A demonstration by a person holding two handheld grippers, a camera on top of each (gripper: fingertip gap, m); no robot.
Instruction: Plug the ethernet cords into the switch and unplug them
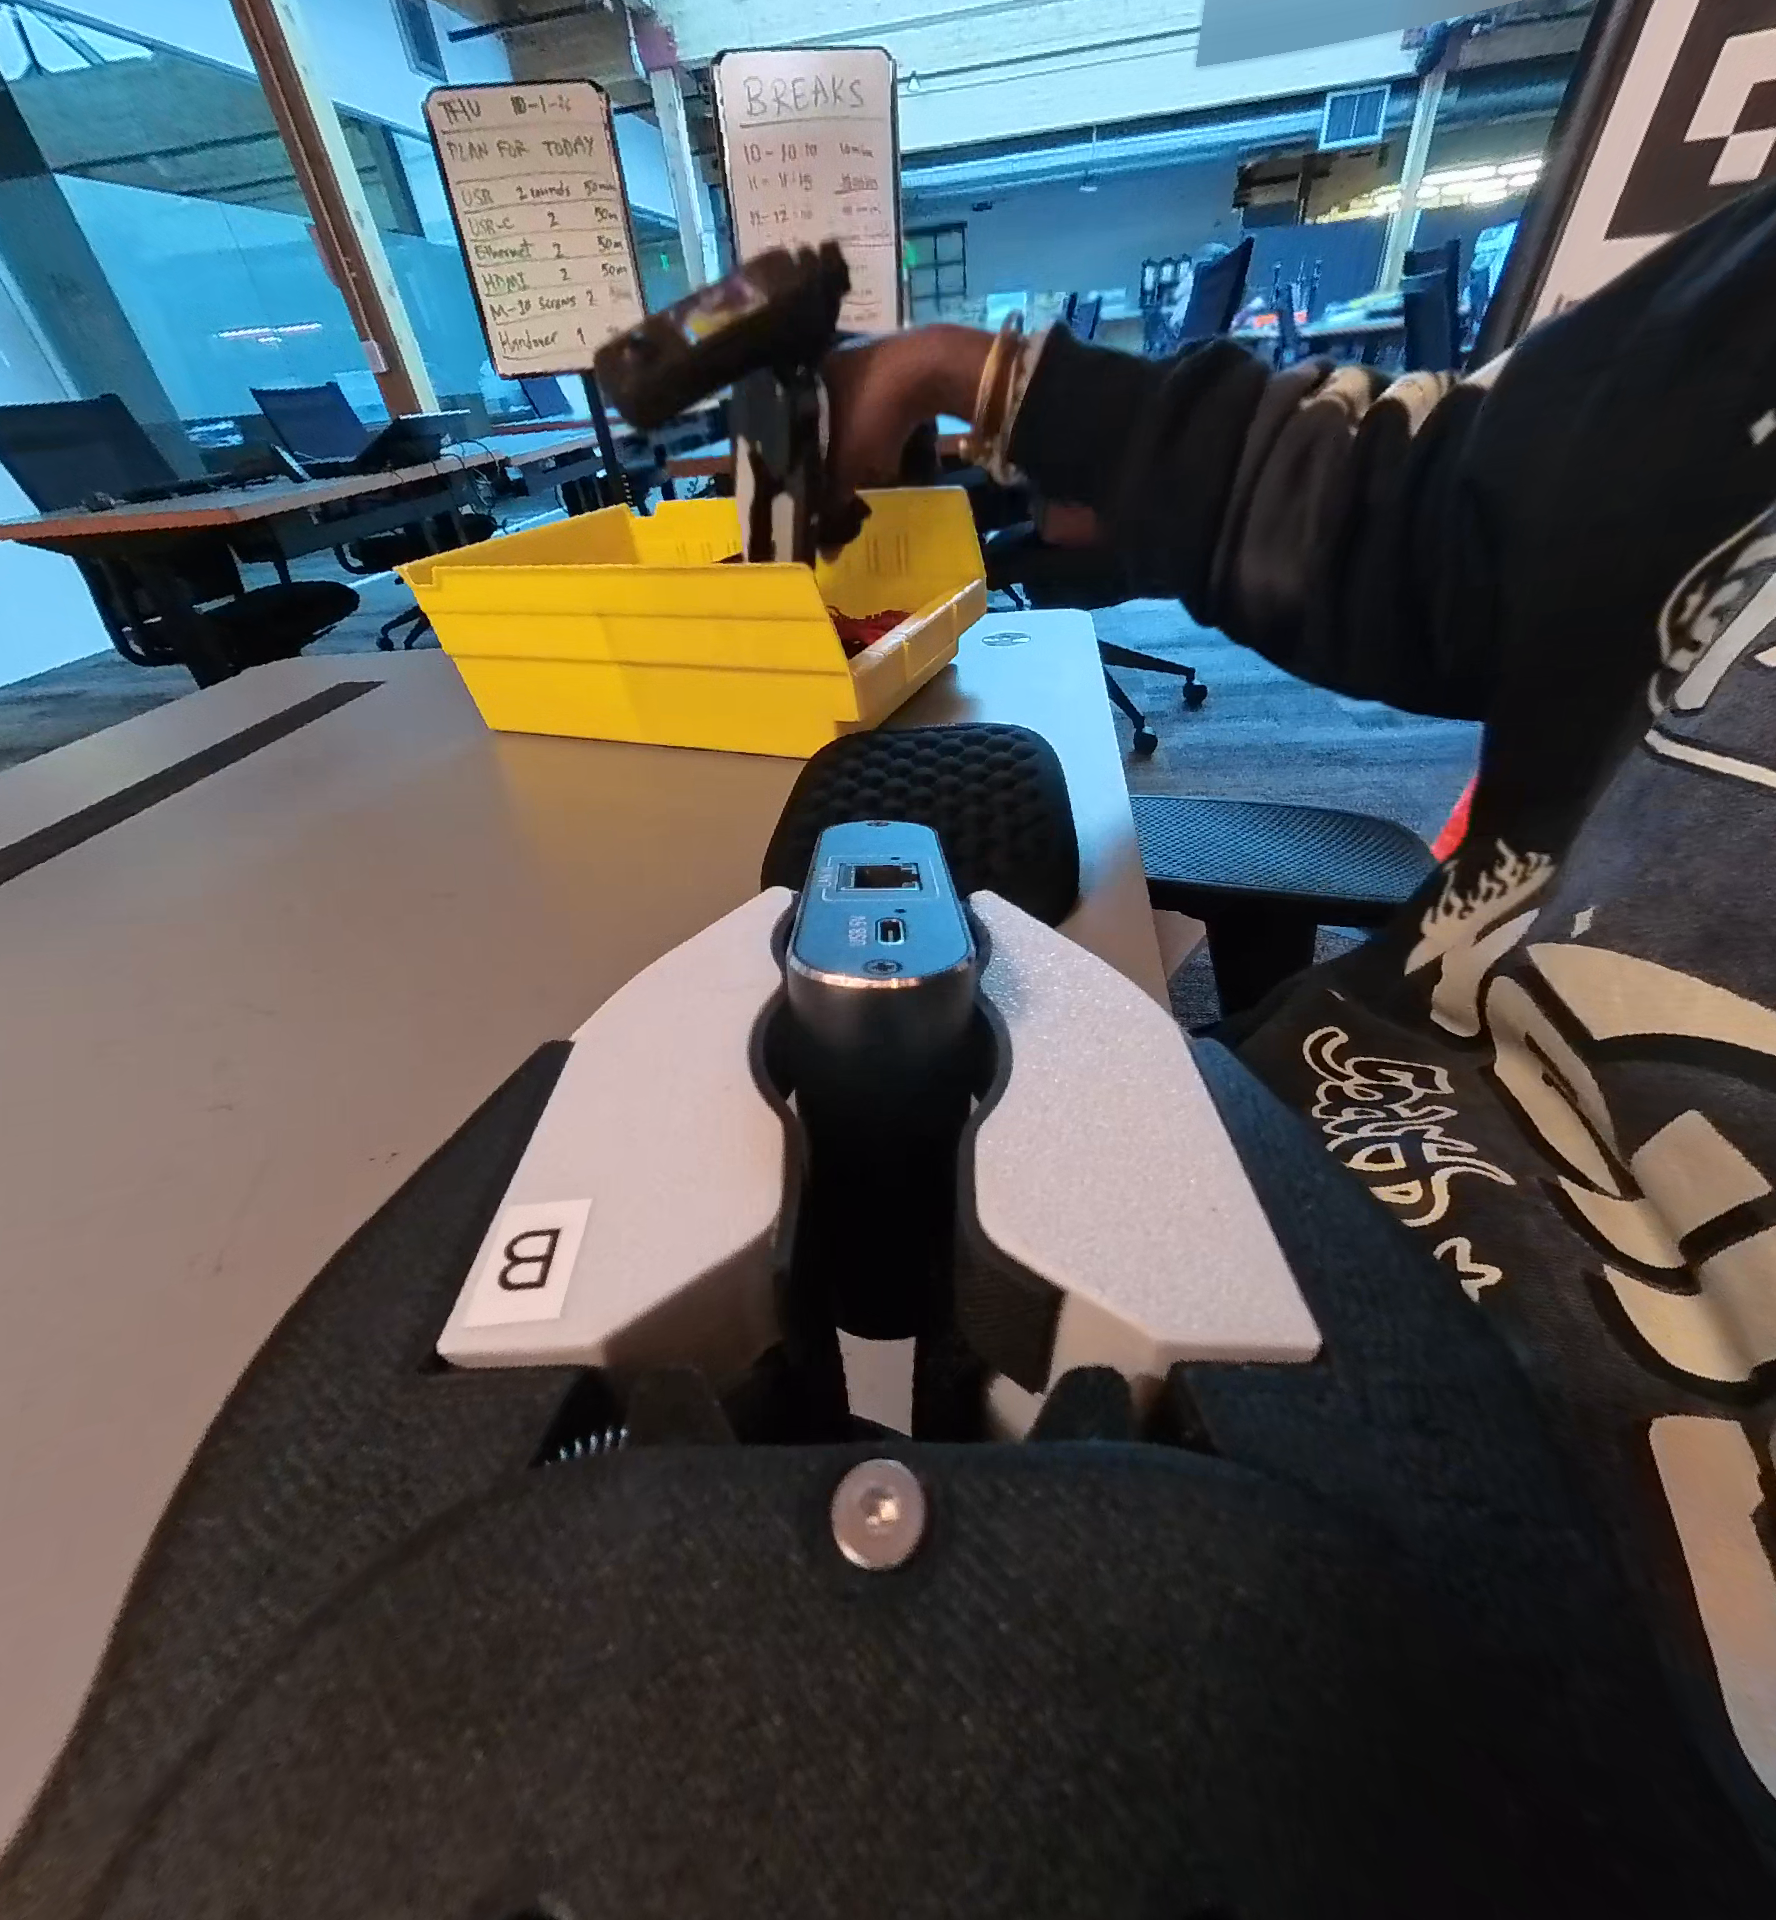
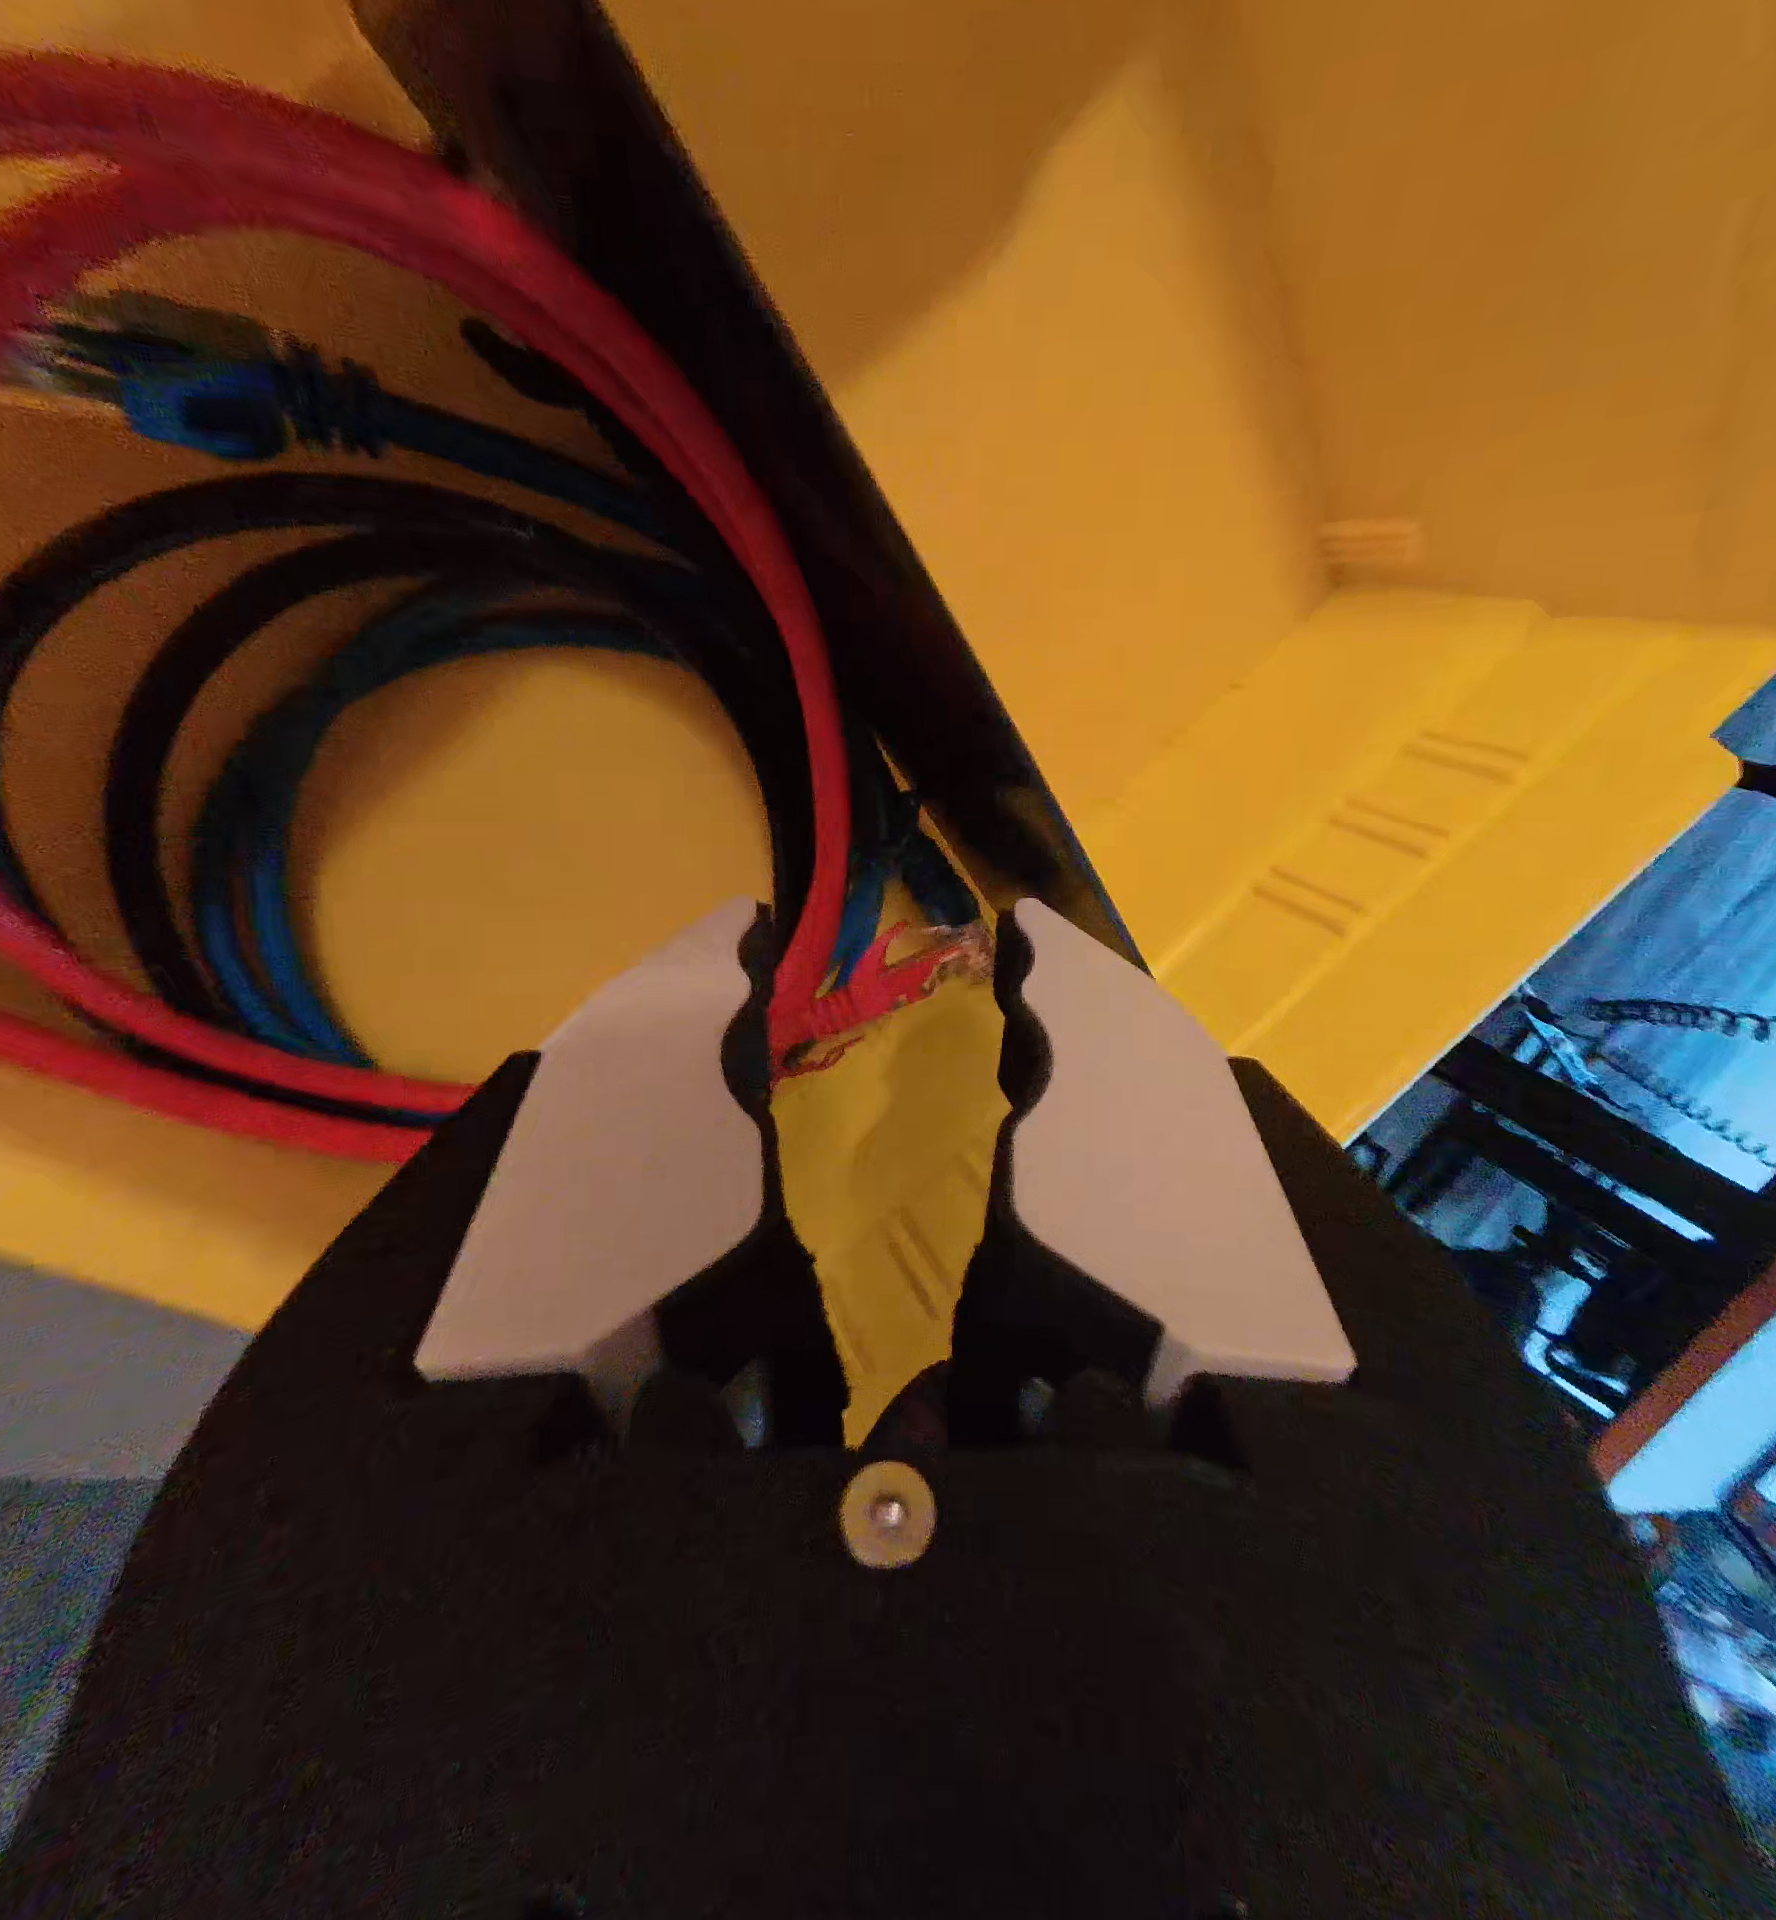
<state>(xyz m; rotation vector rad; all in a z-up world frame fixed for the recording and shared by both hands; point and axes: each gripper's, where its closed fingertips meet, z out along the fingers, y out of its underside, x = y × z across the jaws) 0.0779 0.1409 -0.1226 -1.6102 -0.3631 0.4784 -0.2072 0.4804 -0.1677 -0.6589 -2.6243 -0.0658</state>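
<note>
Switch, a small grey metal box, sits clamped between the 2 white fingers of the left gripper, its port end facing away from the camera and raised above the grey table. Beyond the switch, farther along the table, stands the yellow bin, and the right gripper, held by a hand in a dark sleeve, reaches down into it; this part of the left wrist view is blurred. Inside the bin, the right gripper has its fingers spread apart and grips nothing. Red cord lies coiled on the bin floor, and its clear plug lies just at the gap between the fingertips. Blue cord and black cord are looped inside the red coil, farther from the fingertips. A dark divider runs across the bin beside the coils.
</note>
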